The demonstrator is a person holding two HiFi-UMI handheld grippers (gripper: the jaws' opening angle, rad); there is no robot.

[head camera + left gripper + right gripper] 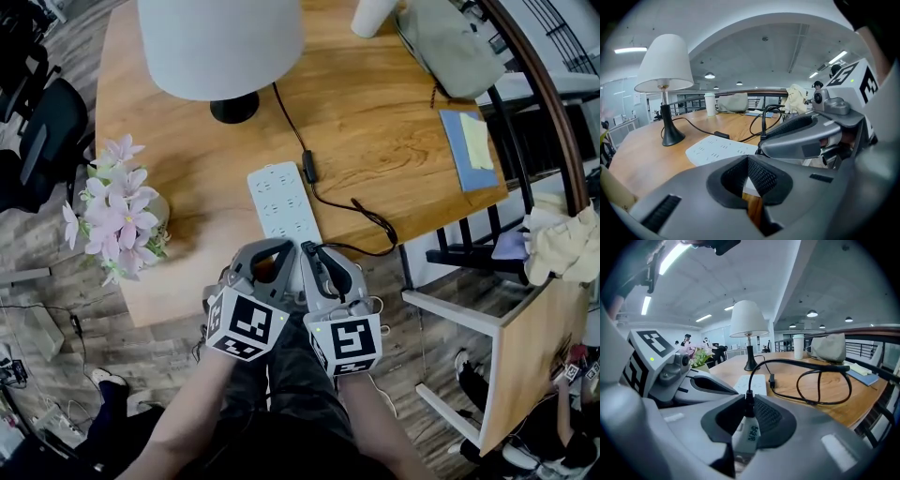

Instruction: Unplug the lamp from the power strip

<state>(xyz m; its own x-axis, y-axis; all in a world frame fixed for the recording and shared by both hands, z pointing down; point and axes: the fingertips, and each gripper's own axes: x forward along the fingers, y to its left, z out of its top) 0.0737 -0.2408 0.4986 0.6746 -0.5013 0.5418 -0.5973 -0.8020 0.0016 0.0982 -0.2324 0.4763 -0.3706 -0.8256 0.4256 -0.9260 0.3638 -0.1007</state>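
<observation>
Now I see my two hand-held grippers side by side at the near edge of the wooden bench (394, 131), over the near end of the white power strip (281, 202). My right hand-held gripper (747, 404) is clamped on the lamp's white plug (747, 434). The plug sits between the two dark pads, and its black cord (801, 364) comes out of the top and bends away over the bench. I cannot tell if the plug is in the power strip or out of it, because the grippers hide that end. My left hand-held gripper (748, 159) has its jaws together, tips touching. A bit of the white power strip shows through the small gap under them, but I cannot tell if the jaws touch it. The cord makes a few loops on the bench, passes a small black switch (308, 167), and runs to the lamp (220, 47). The lamp stands upright at the far side of the bench, well apart from the grippers. Pink flowers (112, 206) stand near the left edge of the bench.
</observation>
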